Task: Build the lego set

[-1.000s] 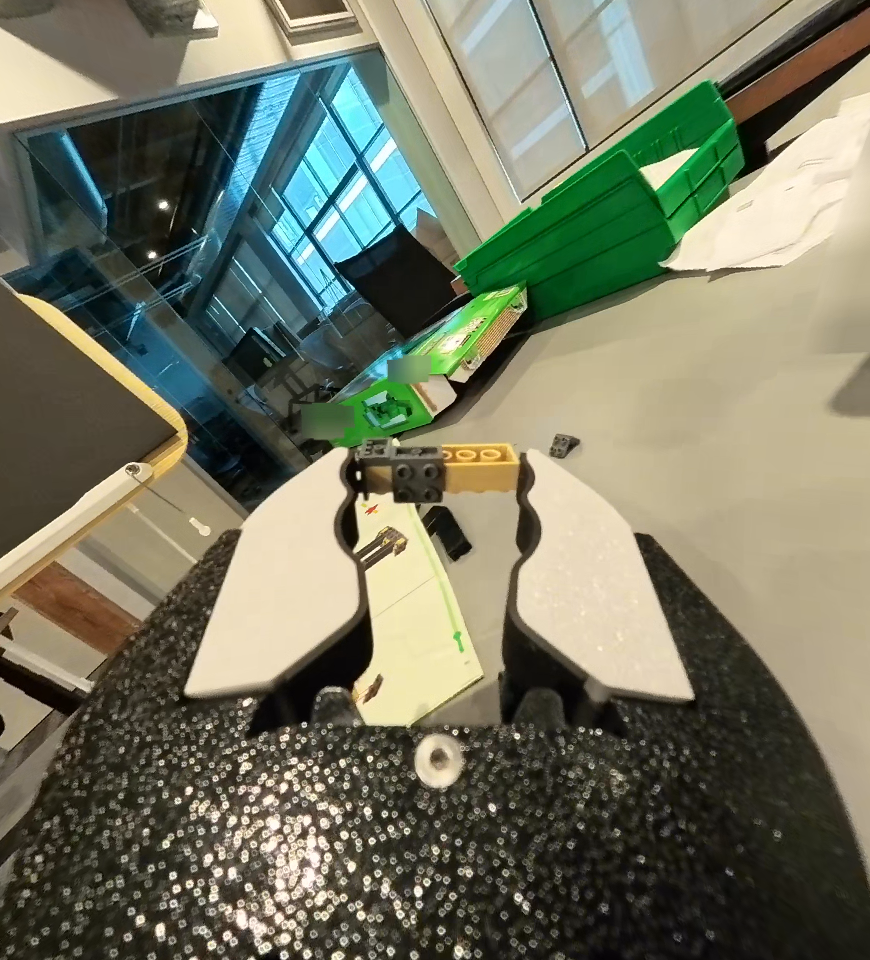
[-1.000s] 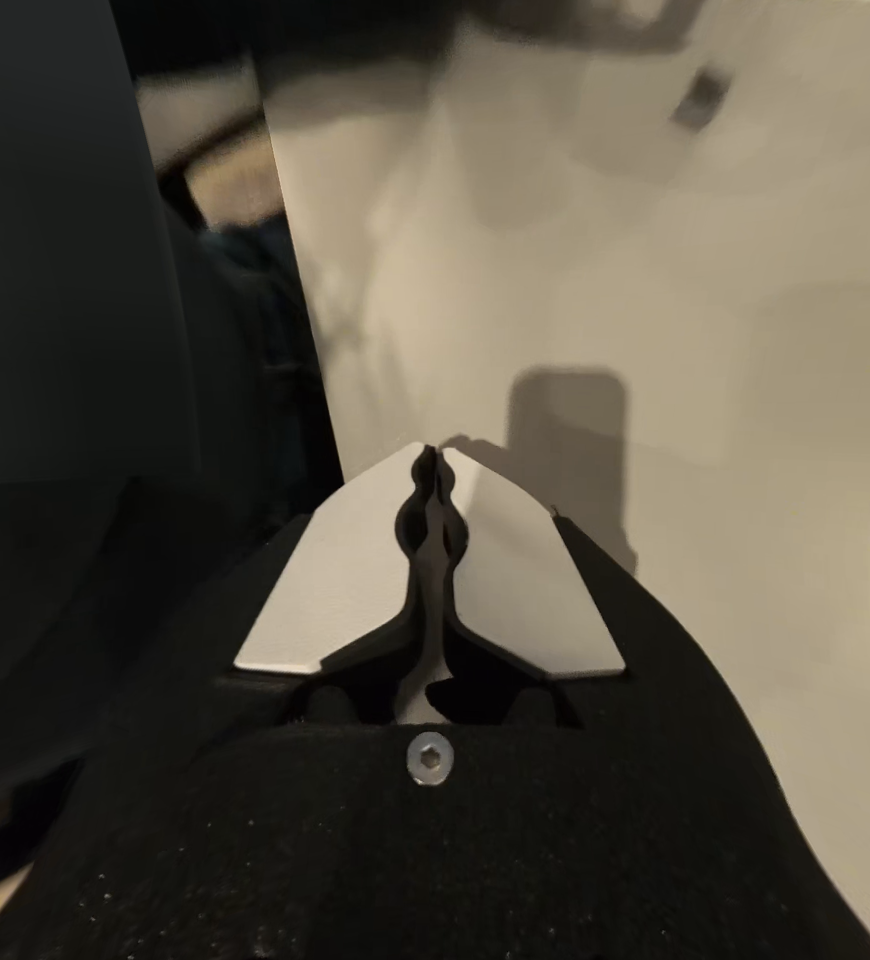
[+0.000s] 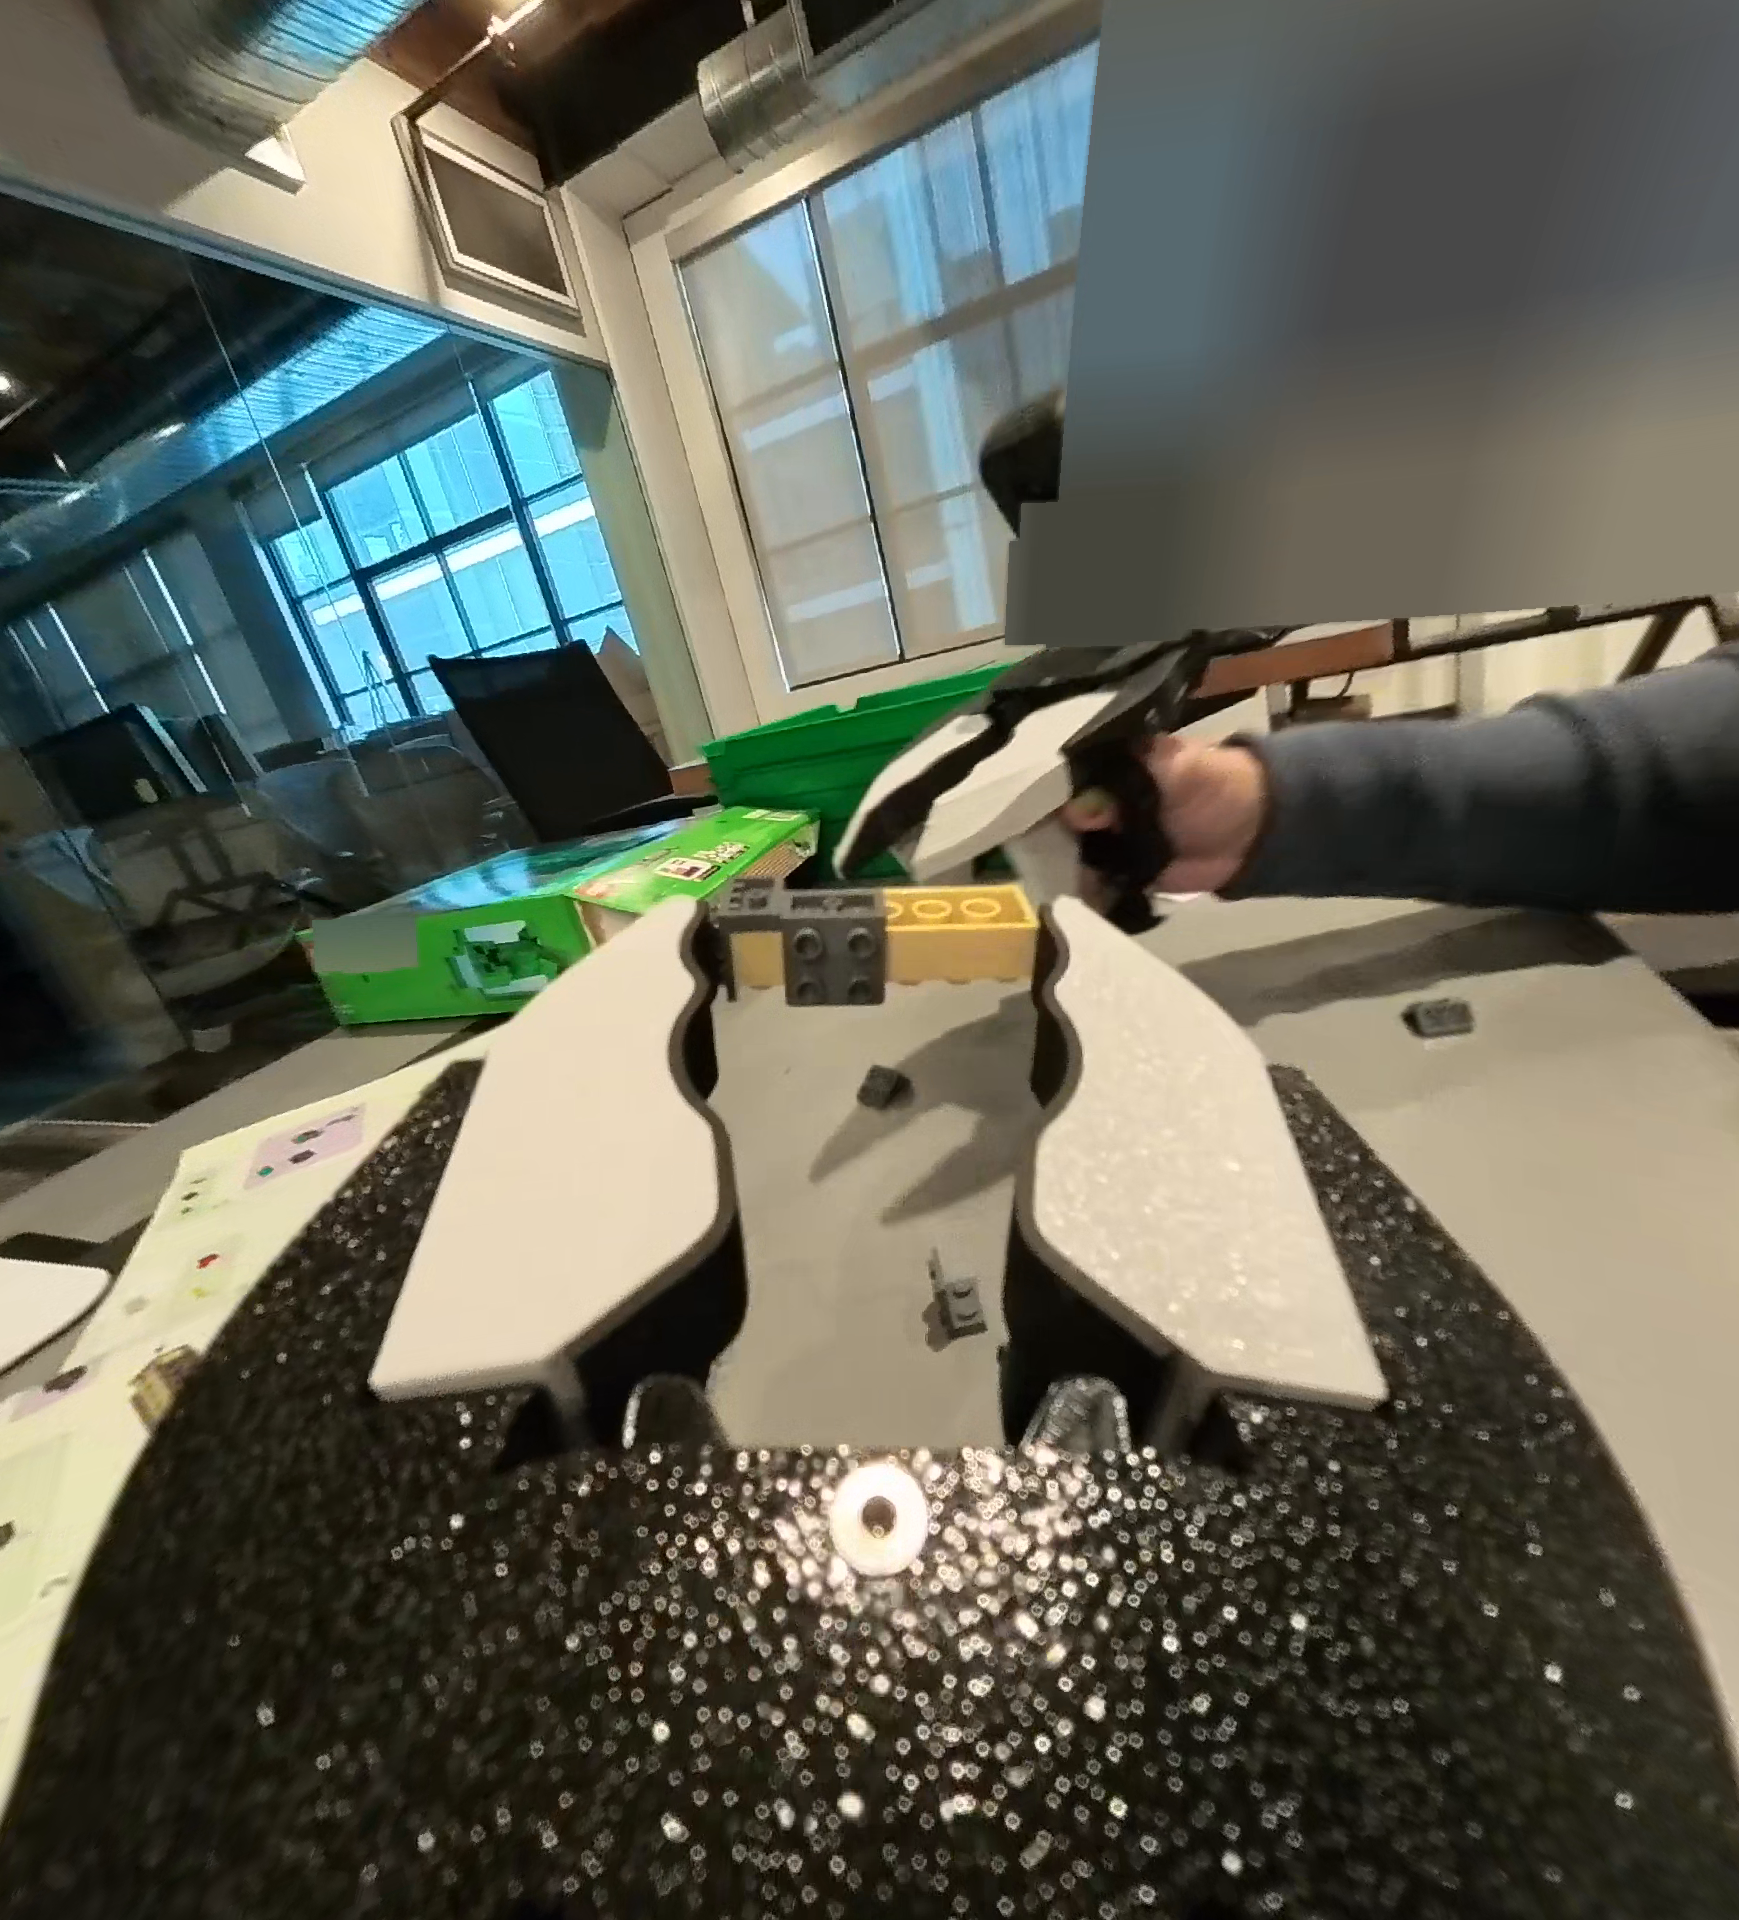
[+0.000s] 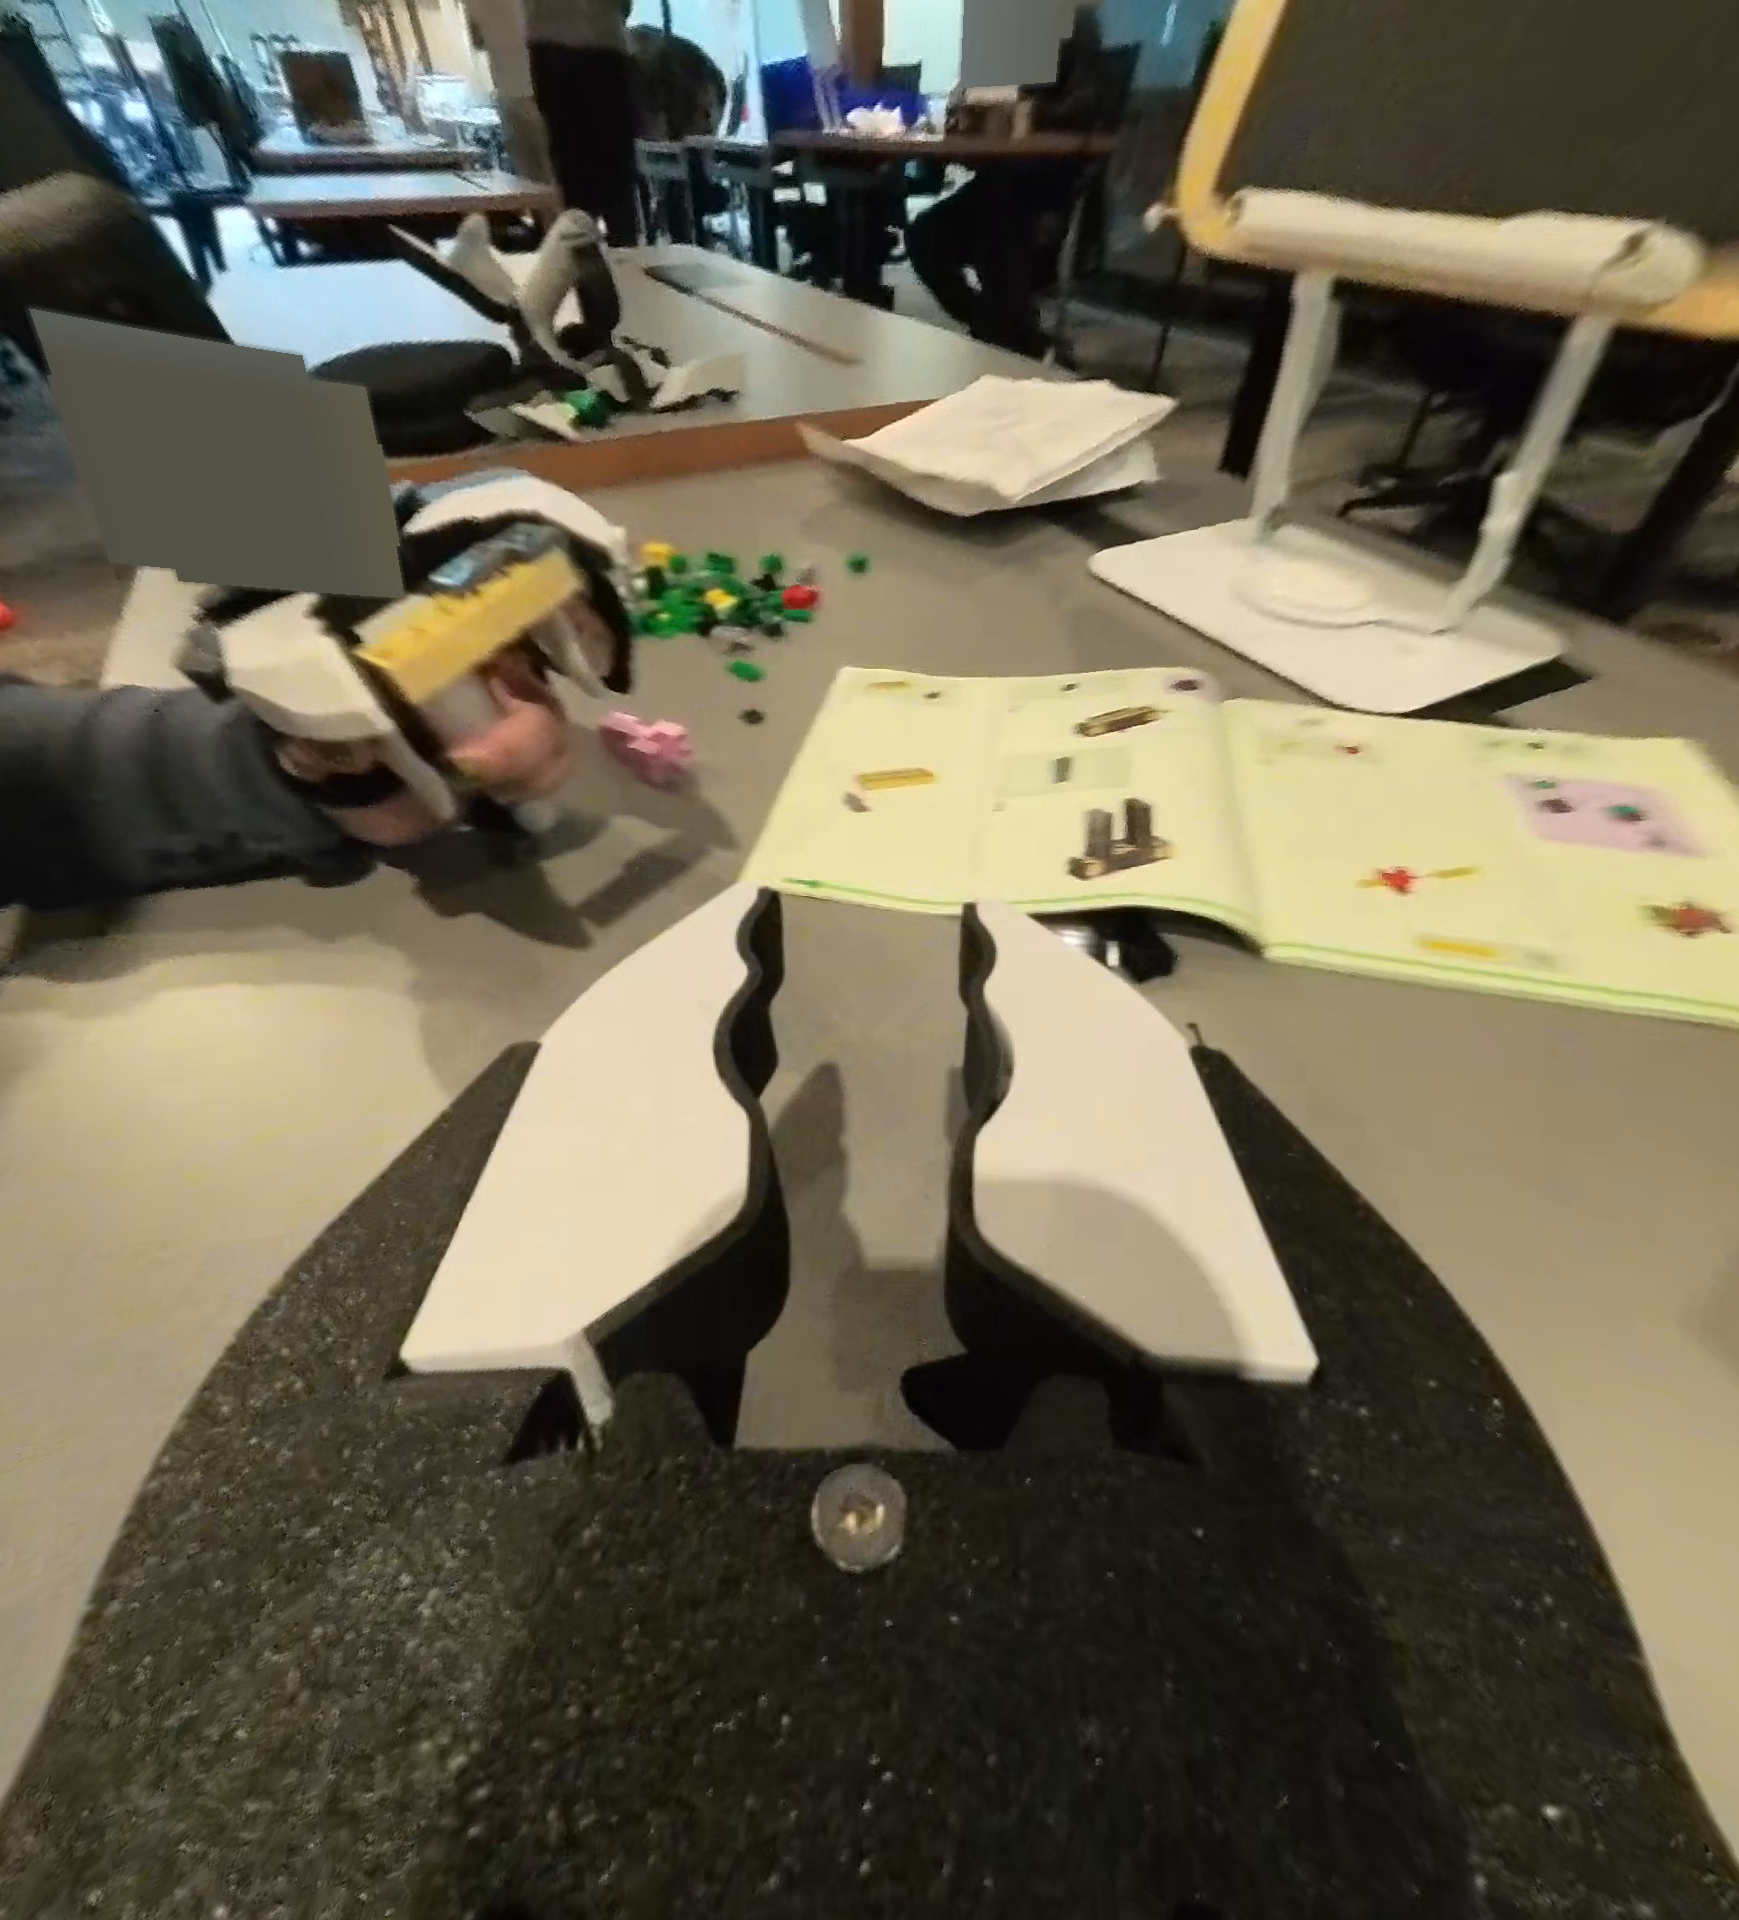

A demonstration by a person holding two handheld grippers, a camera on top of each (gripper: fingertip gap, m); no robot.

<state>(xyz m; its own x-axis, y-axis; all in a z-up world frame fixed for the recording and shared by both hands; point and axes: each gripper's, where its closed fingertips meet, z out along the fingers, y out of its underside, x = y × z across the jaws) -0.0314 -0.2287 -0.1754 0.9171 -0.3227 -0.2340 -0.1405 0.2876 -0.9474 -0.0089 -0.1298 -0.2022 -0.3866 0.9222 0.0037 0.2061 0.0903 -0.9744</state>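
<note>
My left gripper [image 3: 875, 925] is shut on a long tan brick [image 3: 958, 930] with dark grey pieces [image 3: 834, 961] clipped on its left end, and holds it level above the grey table [image 3: 1260, 1039]. The tan brick also shows in the right wrist view [image 4: 470, 623], held at the far left. My right gripper [image 4: 865, 935] is open and empty, low over the table, facing the open instruction booklet [image 4: 1260, 831]. In the left wrist view the right gripper [image 3: 896, 821] hovers just behind and above the tan brick, held by a hand.
Small dark pieces [image 3: 883, 1086] [image 3: 1436, 1016] [image 3: 958, 1299] lie on the table. A pile of loose green bricks [image 4: 730, 603] and a pink piece [image 4: 652, 743] lie beyond. A green box [image 3: 491, 935], green bins [image 3: 803, 748], white papers [image 4: 1000, 436] and a white stand base [image 4: 1322, 613] ring the area. Across from one pair of fingers to the other is roughly 11 centimeters.
My right gripper has opened and swung up from facing the table to facing the booklet. My left gripper has levelled out, still holding the tan brick; the right gripper has come close behind it.
</note>
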